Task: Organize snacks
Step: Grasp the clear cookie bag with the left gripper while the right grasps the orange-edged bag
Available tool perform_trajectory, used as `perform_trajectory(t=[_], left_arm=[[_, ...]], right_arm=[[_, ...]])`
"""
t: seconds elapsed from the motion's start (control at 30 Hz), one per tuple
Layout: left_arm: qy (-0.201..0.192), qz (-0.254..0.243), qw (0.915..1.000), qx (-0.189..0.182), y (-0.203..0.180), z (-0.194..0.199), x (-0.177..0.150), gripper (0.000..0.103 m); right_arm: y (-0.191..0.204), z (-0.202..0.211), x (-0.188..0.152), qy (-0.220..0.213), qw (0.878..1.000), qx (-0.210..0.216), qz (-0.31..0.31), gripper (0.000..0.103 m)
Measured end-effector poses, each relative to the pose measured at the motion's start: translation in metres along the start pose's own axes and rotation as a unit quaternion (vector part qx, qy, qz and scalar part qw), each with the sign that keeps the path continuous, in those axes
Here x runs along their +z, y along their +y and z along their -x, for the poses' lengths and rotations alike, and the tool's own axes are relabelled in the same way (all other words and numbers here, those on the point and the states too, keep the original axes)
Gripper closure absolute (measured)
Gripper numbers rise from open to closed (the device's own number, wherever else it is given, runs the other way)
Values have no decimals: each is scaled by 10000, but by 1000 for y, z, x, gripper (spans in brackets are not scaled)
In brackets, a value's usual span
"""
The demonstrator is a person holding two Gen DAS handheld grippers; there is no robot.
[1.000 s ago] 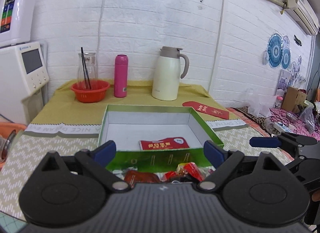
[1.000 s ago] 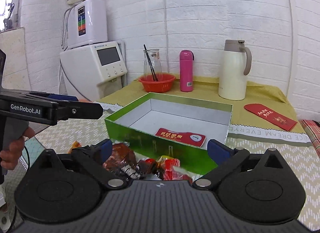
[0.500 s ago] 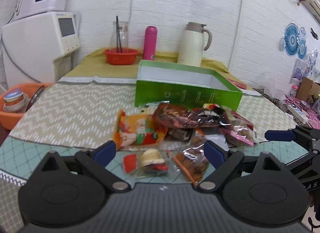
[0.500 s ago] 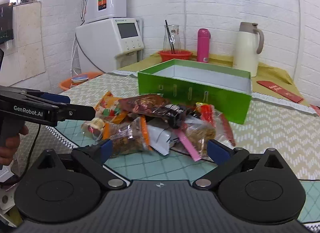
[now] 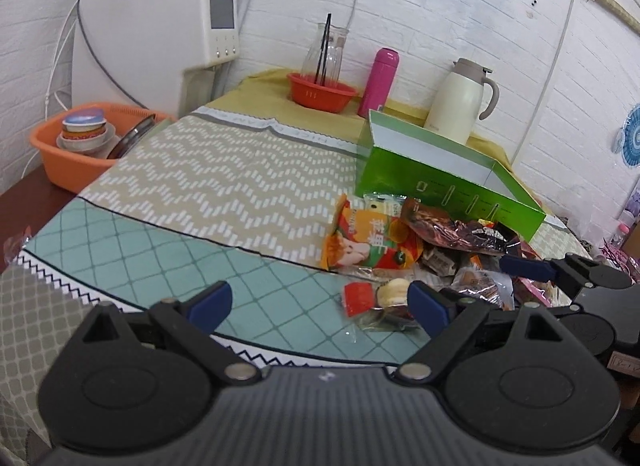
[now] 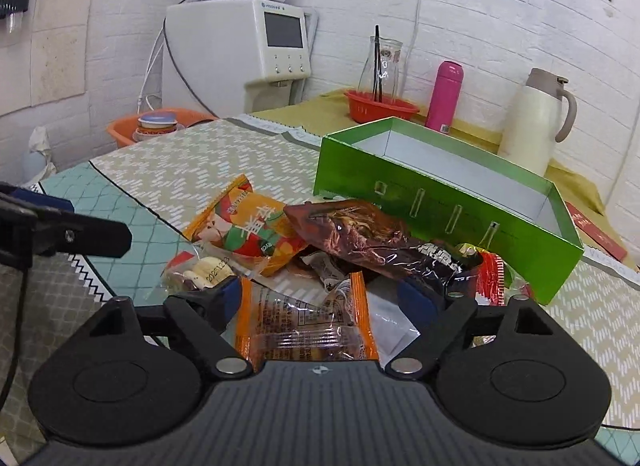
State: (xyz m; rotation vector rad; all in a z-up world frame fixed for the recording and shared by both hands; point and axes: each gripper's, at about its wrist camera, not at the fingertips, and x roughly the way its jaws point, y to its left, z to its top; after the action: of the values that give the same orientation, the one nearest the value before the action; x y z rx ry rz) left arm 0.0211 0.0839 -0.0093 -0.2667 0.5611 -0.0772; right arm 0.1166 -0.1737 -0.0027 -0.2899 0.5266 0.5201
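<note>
A pile of snack packets (image 6: 340,250) lies on the table in front of an open green box (image 6: 444,201). My right gripper (image 6: 324,298) is open and low over the pile, its jaws either side of an orange-edged clear packet (image 6: 308,322). An orange packet (image 6: 244,225) and a dark brown packet (image 6: 360,234) lie beyond it. My left gripper (image 5: 320,306) is open and empty over the teal cloth, left of the pile (image 5: 420,254); a small clear packet (image 5: 376,298) lies by its right finger. The green box (image 5: 444,185) stands behind.
A red basket (image 5: 320,91) with a glass jar, a pink flask (image 5: 378,81) and a cream thermos jug (image 5: 460,101) stand at the back. A white dispenser (image 5: 160,41) and an orange tub (image 5: 92,145) are at the left. A red envelope (image 6: 596,234) lies right of the box.
Both grippers pulled back from the box and dropped low to the snack pile. The left one swung left; the right one now straddles the orange-edged packet.
</note>
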Motion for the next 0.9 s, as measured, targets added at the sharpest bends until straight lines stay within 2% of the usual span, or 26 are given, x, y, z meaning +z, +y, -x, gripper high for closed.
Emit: perform_trajectory(t=[0.13,0.23,0.4,0.5,0.6,0.73,0.9], left_arm=[[82,-72,9999,-101,-7,-6,2,14],[152,-242,9991,-324,-21,-11,2,14],[271,-692,9930,-916,-54,-19,1,14],[277,-917,9900,-1038,-68,-22,0,14],[402,-913,9910,-892,-70,-30,-2,14],[543,-853,9941,-397,-60,-41,-4,14],[637,-920,9933,-293,-56,-59,5,14]], right_arm=[[-7,11,-15,147,9996,248,36,0],[-19,25,-29,193,9991,372,7,0],[-39,45,-44,206,9995,112,-228,0],[-51,55,-54,237,9987,32,-455,0],[-58,61,-59,289,9968,-83,-747,0],[-61,60,-57,230,9950,62,-972,0],[-61,52,-56,229,9945,84,-1020,0]])
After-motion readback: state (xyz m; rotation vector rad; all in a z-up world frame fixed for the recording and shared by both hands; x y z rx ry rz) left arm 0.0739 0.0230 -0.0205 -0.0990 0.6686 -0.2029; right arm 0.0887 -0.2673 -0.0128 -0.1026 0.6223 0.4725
